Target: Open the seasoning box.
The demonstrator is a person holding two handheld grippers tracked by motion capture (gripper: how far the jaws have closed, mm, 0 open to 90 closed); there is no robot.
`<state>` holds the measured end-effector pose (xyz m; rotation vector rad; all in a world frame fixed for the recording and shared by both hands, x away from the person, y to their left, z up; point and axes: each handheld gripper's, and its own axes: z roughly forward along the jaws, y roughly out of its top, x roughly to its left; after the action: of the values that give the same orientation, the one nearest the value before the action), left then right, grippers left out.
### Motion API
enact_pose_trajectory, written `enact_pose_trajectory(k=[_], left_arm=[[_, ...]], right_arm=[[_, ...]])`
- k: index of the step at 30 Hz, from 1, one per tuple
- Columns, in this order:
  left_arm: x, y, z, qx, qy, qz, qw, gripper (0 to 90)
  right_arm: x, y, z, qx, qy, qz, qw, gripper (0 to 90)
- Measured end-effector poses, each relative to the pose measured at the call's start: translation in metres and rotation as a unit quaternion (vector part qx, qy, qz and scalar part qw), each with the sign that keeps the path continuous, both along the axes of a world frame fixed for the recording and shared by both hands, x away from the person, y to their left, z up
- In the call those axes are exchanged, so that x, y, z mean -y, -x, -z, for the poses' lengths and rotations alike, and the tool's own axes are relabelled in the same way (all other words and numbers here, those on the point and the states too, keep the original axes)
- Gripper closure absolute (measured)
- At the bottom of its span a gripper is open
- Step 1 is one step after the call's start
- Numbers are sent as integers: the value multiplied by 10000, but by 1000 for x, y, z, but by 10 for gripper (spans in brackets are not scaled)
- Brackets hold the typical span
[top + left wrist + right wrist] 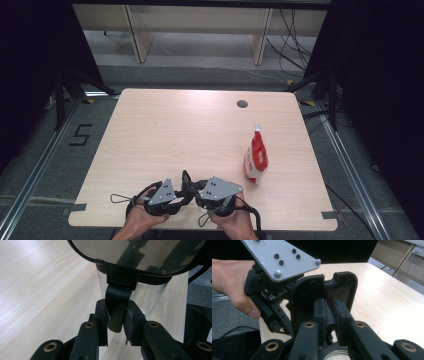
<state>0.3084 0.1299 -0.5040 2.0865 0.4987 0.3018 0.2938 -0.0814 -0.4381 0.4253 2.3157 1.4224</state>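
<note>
Down at the near edge of the table (175,125), both tools are locked onto one object, jaw tips almost nose to nose. The left gripper (116,315) is clamped on a black tab (117,300) hanging from the dark rim of a lid (120,271), with a clear glass wall (147,297) just behind it. The right gripper (329,312) is squeezed onto a thin black strip inside a black flap (342,282), and a glass rim (337,356) peeks out under its jaws. So the container sits between the two tools, close to the person's edge. Whether it rests on the wood or hangs in the grip, I can't tell. A red and white pouch (256,159) stands well off to the right.

Risks now! Both grips are on narrow plastic parts. Pull the hands apart unevenly and a tab could slip out or twist. With glass this near the edge, a sudden release could tip it off the table.
</note>
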Motion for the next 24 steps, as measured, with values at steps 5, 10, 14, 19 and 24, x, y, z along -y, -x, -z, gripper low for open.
enact_pose_trajectory(k=[5,10,14,19,24], left_arm=[[-1,0,-1,-64,25,58,10000,714],[-9,3,-2,-166,9,-29,9999,575],[-14,7,-6,-214,48,-161,9996,473],[-19,13,-10,-224,130,-232,9994,378],[-23,18,-12,-289,148,-291,9990,303]], right_arm=[[5,0,0,-92,-50,62,9999,797],[19,3,0,-79,-97,163,9998,753],[31,8,1,-80,-124,266,9995,707],[55,13,2,-108,-183,529,9984,645],[80,15,8,-232,-249,904,9953,572]])
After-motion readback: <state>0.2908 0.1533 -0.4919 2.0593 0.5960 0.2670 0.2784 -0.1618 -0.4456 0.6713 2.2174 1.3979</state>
